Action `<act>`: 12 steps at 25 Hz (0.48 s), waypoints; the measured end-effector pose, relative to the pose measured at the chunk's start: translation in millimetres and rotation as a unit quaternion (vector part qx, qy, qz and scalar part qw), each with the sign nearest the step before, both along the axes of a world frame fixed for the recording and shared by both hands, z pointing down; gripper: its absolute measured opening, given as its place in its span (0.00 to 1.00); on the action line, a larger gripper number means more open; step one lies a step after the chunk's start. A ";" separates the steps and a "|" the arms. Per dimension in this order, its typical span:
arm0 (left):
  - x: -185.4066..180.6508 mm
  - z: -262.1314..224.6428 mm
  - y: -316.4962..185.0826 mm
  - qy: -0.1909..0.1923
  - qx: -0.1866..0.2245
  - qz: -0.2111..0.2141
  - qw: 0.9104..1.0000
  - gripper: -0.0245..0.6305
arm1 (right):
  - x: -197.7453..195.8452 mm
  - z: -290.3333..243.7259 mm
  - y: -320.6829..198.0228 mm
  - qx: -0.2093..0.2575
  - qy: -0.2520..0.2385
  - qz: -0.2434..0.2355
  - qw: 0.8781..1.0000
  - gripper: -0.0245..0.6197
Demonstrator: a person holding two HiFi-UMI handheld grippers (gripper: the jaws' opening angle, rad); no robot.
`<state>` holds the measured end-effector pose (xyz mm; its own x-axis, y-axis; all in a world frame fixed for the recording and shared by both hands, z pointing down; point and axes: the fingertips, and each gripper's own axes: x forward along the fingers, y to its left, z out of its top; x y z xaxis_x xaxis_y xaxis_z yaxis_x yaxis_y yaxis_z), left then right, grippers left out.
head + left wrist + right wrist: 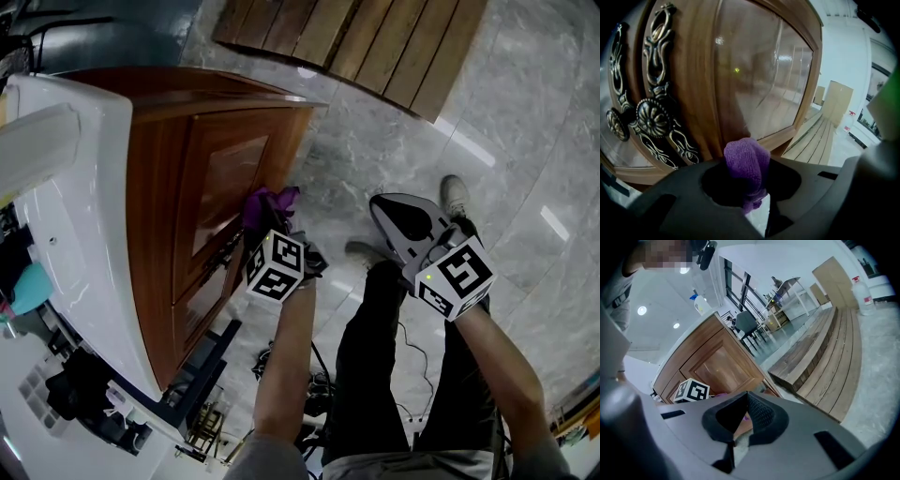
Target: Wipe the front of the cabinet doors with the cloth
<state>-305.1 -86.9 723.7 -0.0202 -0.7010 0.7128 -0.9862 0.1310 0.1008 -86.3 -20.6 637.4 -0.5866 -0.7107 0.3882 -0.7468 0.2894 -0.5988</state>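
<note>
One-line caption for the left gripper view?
Left hand-held gripper clamps a purple cloth facing the wooden cabinet door with ornate metal handles.

Cloth (268, 204) in left gripper (270, 225), before cabinet door (220, 178); right gripper (405, 221) rightward, well apart.

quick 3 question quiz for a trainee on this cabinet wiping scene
1. True or false: the right gripper holds the purple cloth.
2. What does the left gripper face? A) cabinet door B) wooden platform C) white countertop
3. Fill in: in the left gripper view, the ornate metal handles lie to the cloth's ____.
Key: 1 false, the left gripper is shut on it and the right gripper holds nothing; 2 A; 3 left.
</note>
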 end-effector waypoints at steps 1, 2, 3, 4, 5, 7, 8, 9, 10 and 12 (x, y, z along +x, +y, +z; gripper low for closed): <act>1.8 0.1 -1.2 0.001 0.000 0.001 1.000 0.18 | 1.4 0.5 -0.4 -0.001 0.000 0.001 1.000 0.05; 3.6 0.1 -2.5 0.001 0.000 0.001 1.000 0.18 | 2.7 0.8 -0.8 -0.001 0.000 0.002 1.000 0.05; 5.5 0.0 -3.9 0.001 0.000 0.003 1.000 0.18 | 4.1 1.1 -1.4 -0.002 0.000 0.002 1.000 0.05; 7.7 0.0 -5.4 0.001 0.000 0.005 1.000 0.18 | 5.5 1.4 -2.1 -0.002 0.001 0.003 1.000 0.05; 10.1 0.0 -6.9 0.000 0.001 0.007 1.000 0.18 | 7.2 1.8 -2.9 -0.003 0.001 0.004 1.000 0.05; 14.6 0.0 -9.7 0.000 0.001 0.010 1.000 0.18 | 11.2 2.6 -4.9 -0.004 0.001 0.006 1.000 0.05; 16.5 0.1 -10.9 0.000 0.001 0.011 1.000 0.18 | 13.2 3.1 -6.1 -0.004 0.001 0.008 1.000 0.05; 18.2 0.2 -12.1 0.000 0.001 0.011 1.000 0.18 | 15.1 3.7 -7.3 -0.005 0.001 0.010 1.000 0.05; 19.6 0.3 -13.1 0.001 0.001 0.012 1.000 0.18 | 16.8 4.1 -8.4 -0.006 0.001 0.011 1.000 0.05; 21.8 0.5 -14.9 0.002 0.000 0.012 1.000 0.18 | 19.4 4.5 -10.5 -0.007 0.001 0.013 1.000 0.05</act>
